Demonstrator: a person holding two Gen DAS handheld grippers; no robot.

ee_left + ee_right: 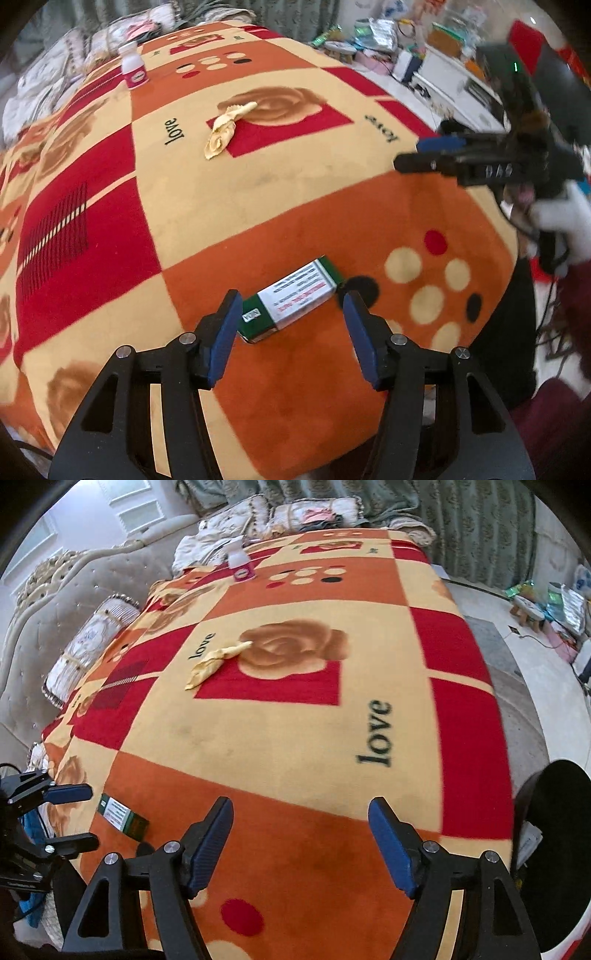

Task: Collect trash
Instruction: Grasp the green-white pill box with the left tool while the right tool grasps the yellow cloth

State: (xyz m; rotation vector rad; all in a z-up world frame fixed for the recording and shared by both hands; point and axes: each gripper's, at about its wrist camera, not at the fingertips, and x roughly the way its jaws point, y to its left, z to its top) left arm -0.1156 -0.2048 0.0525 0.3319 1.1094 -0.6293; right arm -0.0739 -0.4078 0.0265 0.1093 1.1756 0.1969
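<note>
Wide open room across the patterned blanket [295, 720] covering the bed; floor dropping away past its right edge, padded headboard [40, 635] on the left. Green-and-white box [291, 304] lying flat at the near edge, between the spread jaws of the left gripper [291, 325], unpinched. Right gripper [301, 840] gaping, empty. Crumpled yellow wrapper [214, 661] mid-blanket, small white bottle [242, 566] far back.

So there's a small green-and-white box [293, 301] lying flat on the orange patch of the blanket. Further back a crumpled yellowish wrapper [226, 127] lies by the rose print, and a little white bottle [133, 65] with a pink label stands upright at the far end.
</note>
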